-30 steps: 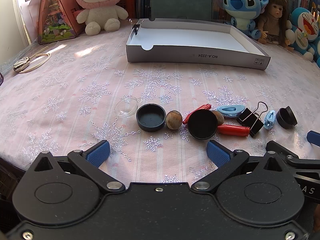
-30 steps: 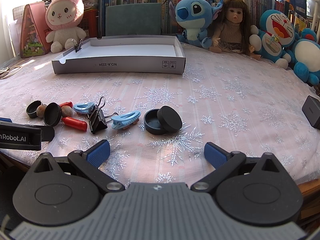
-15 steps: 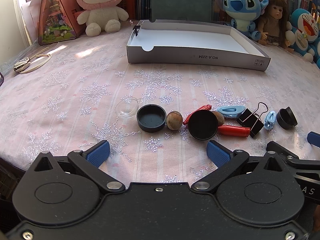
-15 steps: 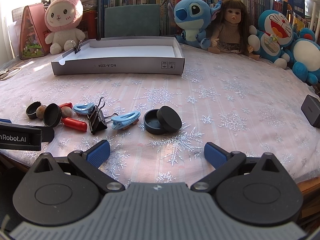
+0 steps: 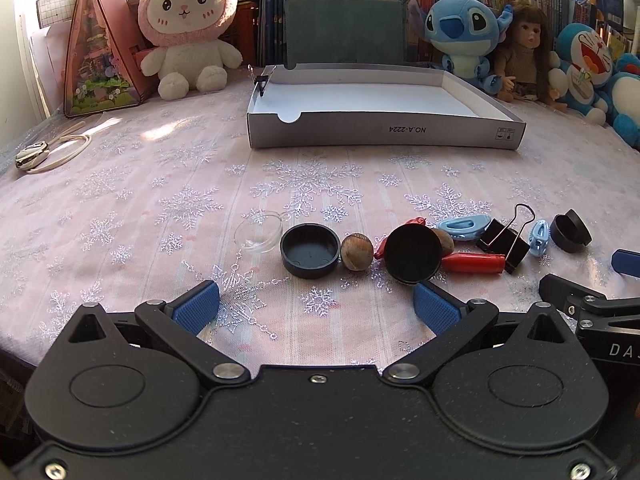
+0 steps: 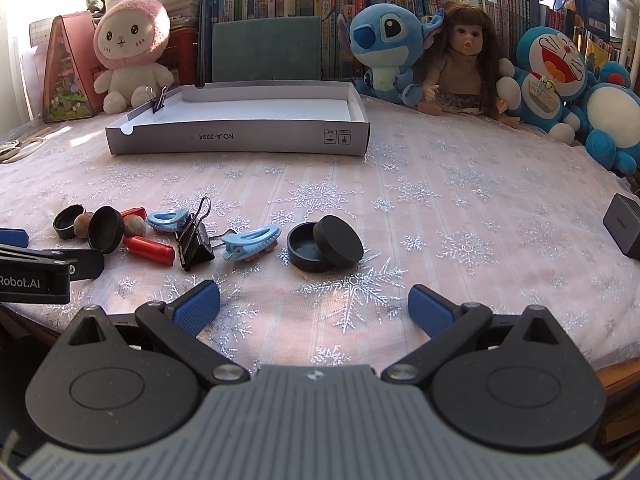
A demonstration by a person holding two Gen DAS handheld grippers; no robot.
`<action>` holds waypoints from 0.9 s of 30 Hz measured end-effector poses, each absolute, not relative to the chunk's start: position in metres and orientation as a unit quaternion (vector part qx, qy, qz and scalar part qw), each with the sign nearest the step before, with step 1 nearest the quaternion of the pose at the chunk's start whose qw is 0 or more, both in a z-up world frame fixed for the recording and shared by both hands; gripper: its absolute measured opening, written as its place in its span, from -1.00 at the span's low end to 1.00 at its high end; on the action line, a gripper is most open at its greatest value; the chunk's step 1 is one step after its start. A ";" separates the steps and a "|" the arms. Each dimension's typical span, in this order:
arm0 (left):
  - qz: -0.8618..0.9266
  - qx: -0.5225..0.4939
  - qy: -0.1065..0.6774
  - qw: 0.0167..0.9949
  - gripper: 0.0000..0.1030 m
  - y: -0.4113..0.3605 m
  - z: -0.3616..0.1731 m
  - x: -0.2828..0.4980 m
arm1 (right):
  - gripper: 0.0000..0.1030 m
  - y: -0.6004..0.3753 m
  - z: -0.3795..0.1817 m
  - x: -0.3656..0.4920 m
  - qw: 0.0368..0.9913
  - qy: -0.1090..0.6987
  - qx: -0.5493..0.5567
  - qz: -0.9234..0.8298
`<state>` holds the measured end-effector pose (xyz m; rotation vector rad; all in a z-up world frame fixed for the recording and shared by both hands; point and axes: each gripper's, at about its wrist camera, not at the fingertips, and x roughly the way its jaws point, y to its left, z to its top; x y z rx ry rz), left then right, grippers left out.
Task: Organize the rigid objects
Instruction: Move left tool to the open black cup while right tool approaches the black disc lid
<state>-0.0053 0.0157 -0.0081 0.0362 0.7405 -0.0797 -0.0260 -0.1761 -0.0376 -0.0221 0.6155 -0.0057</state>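
Left hand-held gripper point(image 5: 316, 306) wide open, empty; black cap point(image 5: 309, 251) just ahead. Right hand-held gripper point(image 6: 314, 306) wide open, empty; black lidded tin point(image 6: 324, 243) just ahead on bench point(image 6: 440, 184).

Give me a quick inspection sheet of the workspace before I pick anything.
Surface: pink snowflake tablecloth, lit by sun patches.
Job's things: black caps, two nuts, red tube, blue clips and black binder clip lie loose in a row; grey tray beyond holds only a small clip on its rim.
Clutter: clear dish.
Tools: left tool and right tool open, holding nothing.
Cables: white cord, far left.
Surroundings: plush toys, doll, bookshelves.
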 end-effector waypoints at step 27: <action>-0.027 0.000 0.335 0.942 0.02 0.051 0.009 -0.019 | 1.00 -0.183 -0.048 -0.028 0.967 0.253 0.000 0.015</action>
